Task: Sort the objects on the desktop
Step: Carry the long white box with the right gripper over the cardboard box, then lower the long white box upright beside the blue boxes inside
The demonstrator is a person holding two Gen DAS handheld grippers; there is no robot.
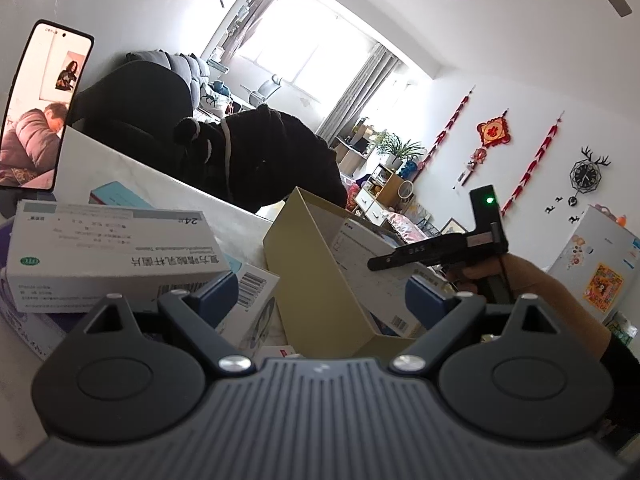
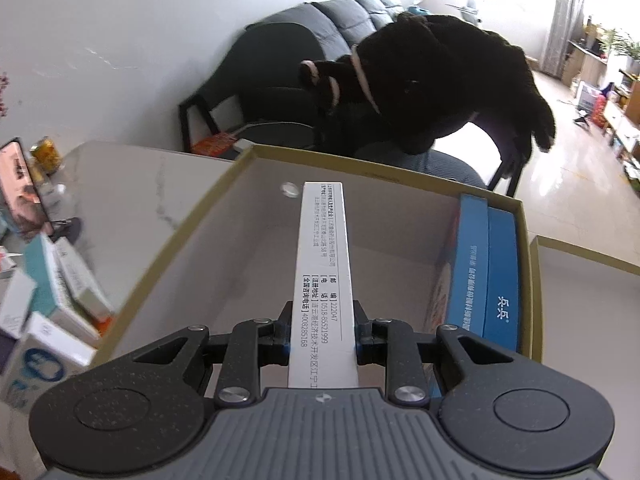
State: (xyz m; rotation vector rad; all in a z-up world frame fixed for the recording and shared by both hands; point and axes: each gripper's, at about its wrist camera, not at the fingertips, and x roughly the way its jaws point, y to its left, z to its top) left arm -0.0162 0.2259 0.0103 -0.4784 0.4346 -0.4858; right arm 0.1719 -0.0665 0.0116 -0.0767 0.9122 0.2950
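Note:
In the right wrist view my right gripper (image 2: 322, 332) is shut on a long white medicine box (image 2: 324, 256), held end-on over the open tan cardboard box (image 2: 176, 240). Two blue boxes (image 2: 486, 268) stand on edge against that box's right wall. In the left wrist view my left gripper (image 1: 320, 296) is open, its blue pads (image 1: 218, 290) wide apart, low in front of the tan box (image 1: 316, 264); nothing is pressed between them. A white medicine box (image 1: 108, 248) lies on a pile just left of it. A hand holds the right gripper (image 1: 386, 261) over the tan box.
A phone (image 1: 40, 108) stands propped at the table's far left. Loose medicine boxes (image 2: 60, 300) crowd the table left of the tan box, with a can (image 2: 46, 154) beyond. Another tan tray (image 2: 580, 280) sits to the right. A chair draped with a black coat (image 2: 440, 80) stands behind the table edge.

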